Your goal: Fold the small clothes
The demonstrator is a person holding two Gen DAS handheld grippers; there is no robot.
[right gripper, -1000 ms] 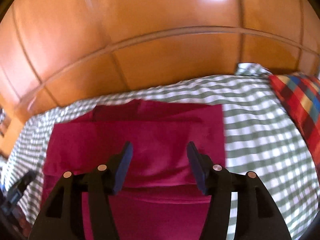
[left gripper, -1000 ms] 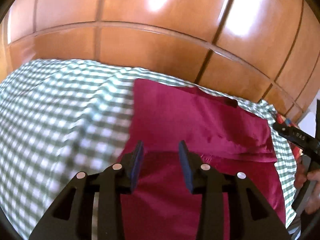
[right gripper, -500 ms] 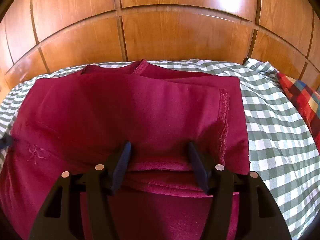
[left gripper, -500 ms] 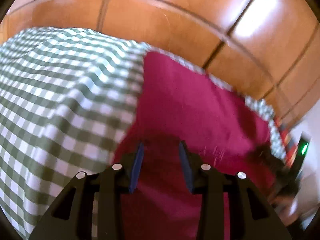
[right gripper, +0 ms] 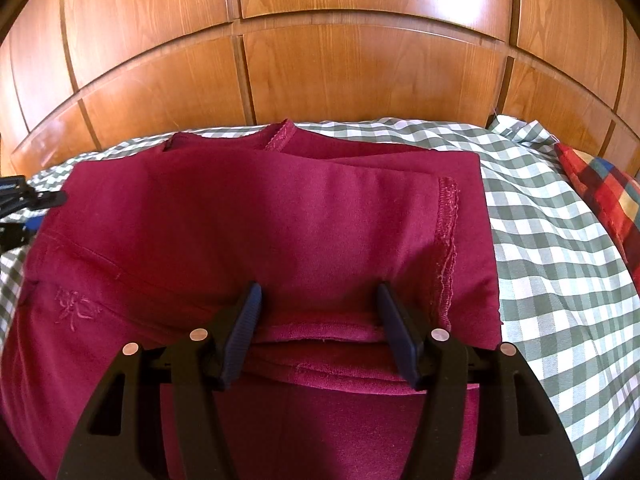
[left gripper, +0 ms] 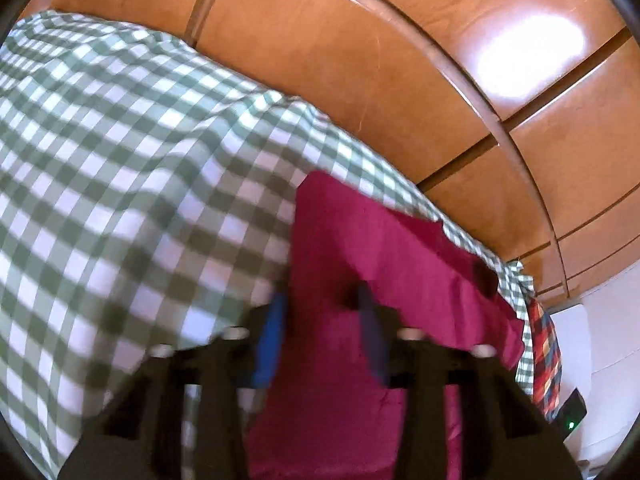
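Spreading wide, the right gripper (right gripper: 318, 322) straddles the near folded edge of the maroon garment (right gripper: 256, 224) on the checked bedspread (right gripper: 552, 264). Only the right view shows its stitched hem and embroidery. Blurred, the left gripper (left gripper: 322, 330) gapes at the garment's left edge, bare bedspread beyond toward the wooden headboard (left gripper: 360, 60).

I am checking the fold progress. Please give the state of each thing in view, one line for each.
dark red garment: partly folded, layers stacked, flat on the bed.
checked bedsheet: spread out, slightly wrinkled.
plaid cushion: lying at the bed edge.
left gripper: open, over the garment's left edge.
right gripper: open, holding nothing.
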